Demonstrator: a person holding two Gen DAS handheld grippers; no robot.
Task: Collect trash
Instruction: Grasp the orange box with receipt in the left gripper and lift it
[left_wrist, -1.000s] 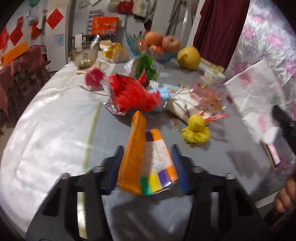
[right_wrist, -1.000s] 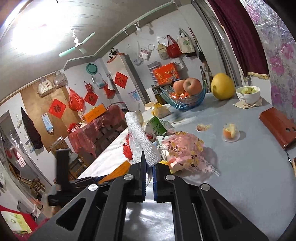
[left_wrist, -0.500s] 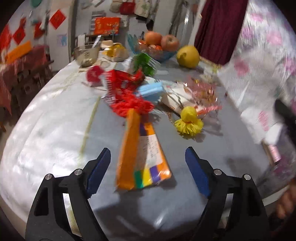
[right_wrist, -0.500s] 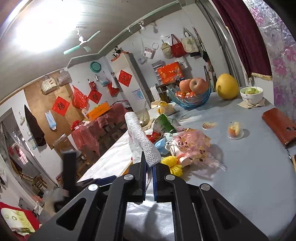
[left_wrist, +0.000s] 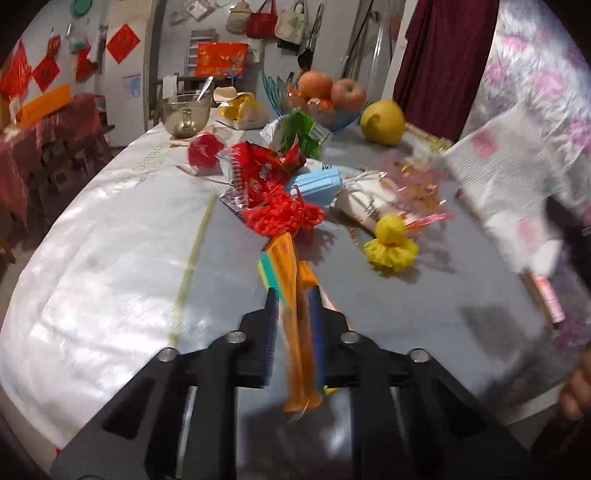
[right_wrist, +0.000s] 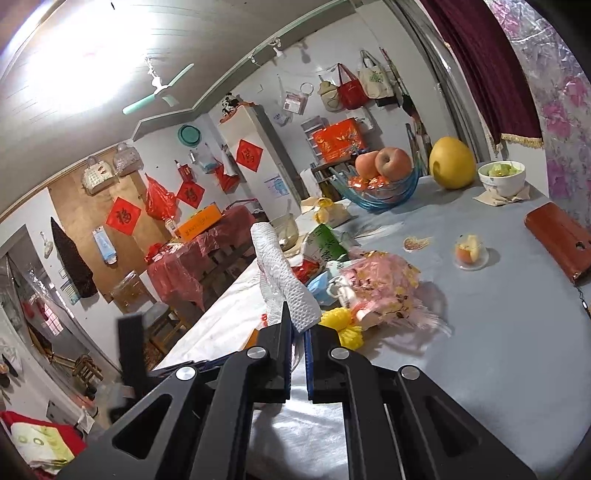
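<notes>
My left gripper (left_wrist: 293, 295) is shut on an orange snack wrapper (left_wrist: 291, 291), held on edge above the table. Beyond it lies a heap of trash: a red net (left_wrist: 282, 214), a red wrapper (left_wrist: 258, 173), a blue face mask (left_wrist: 317, 182), a green packet (left_wrist: 299, 134), a yellow net ball (left_wrist: 391, 240) and a pink cellophane wrapper (left_wrist: 413, 184). My right gripper (right_wrist: 297, 319) is shut on a white paper towel (right_wrist: 282, 277) that stands up from its jaws. The towel also shows at the right of the left wrist view (left_wrist: 517, 177). The heap shows in the right wrist view (right_wrist: 373, 284).
A blue fruit bowl (right_wrist: 376, 188) with apples, a yellow pomelo (right_wrist: 451, 162), a white bowl (right_wrist: 501, 179), a small fruit cup (right_wrist: 470, 253) and a brown wallet (right_wrist: 557, 240) stand on the grey table (right_wrist: 498, 332). A glass measuring bowl (left_wrist: 184, 114) sits at the far left.
The left gripper let go of the orange wrapper, opened wide over it, then shut on it again with the wrapper turned on edge. The right gripper kept hold of the paper towel.
</notes>
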